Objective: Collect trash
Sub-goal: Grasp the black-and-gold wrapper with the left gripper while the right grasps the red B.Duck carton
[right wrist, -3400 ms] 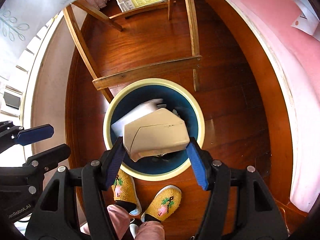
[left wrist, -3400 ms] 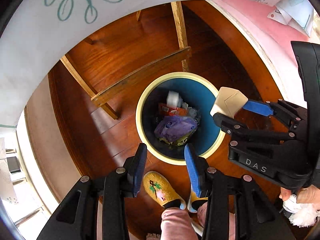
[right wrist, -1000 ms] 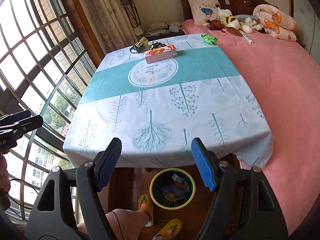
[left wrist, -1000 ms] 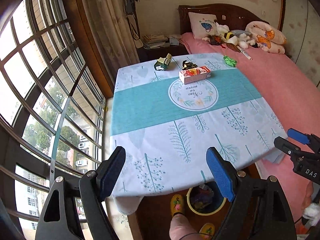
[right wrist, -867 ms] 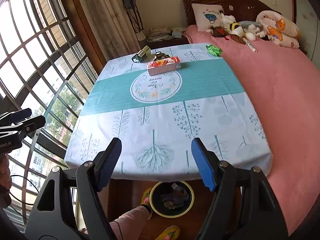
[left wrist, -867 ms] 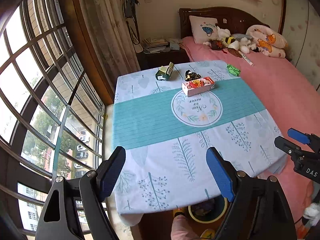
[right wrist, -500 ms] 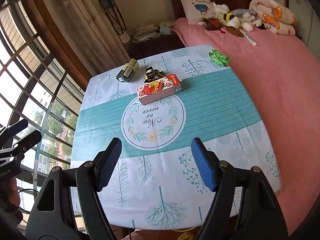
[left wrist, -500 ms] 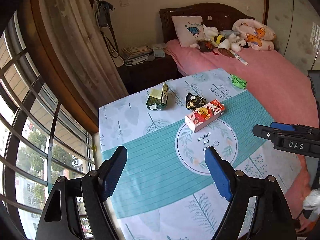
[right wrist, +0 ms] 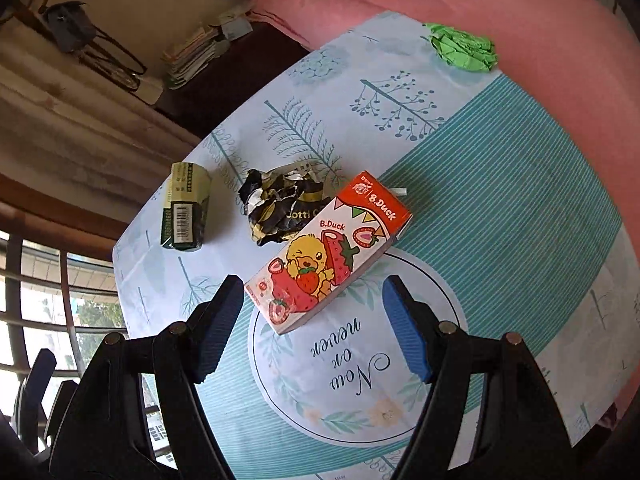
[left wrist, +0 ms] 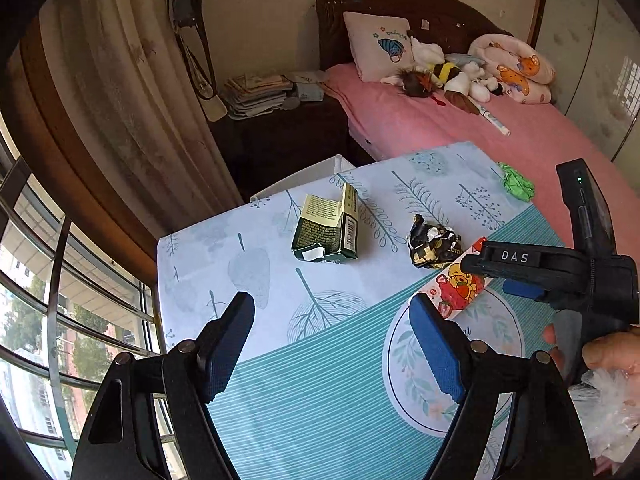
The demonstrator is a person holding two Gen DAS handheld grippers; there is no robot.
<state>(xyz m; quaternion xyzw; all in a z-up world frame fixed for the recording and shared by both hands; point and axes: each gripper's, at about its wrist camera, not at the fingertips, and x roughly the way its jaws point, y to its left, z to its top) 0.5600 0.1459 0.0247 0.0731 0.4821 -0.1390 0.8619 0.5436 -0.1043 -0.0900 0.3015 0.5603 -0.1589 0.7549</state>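
Since the look into the bin under the table, we have brought both grippers up over the tablecloth [right wrist: 500, 200], and the trash that sat far off a second ago now lies close below us. Our right gripper [right wrist: 312, 328] points steeply down with its blue pads spread wide and nothing pinched; the near end of the red strawberry carton [right wrist: 328, 252] lies between and just beyond its fingertips, untouched. Touching the carton's far side is a crumpled black and gold wrapper [right wrist: 280, 204], and beside that, apart, a green box [right wrist: 186, 208] on its side. A crumpled green paper ball [right wrist: 462, 46] sits well apart near the table's far edge by the pink bed [right wrist: 540, 20]. Our left gripper [left wrist: 332, 340] hangs open and empty over the cloth, the green box ahead of it
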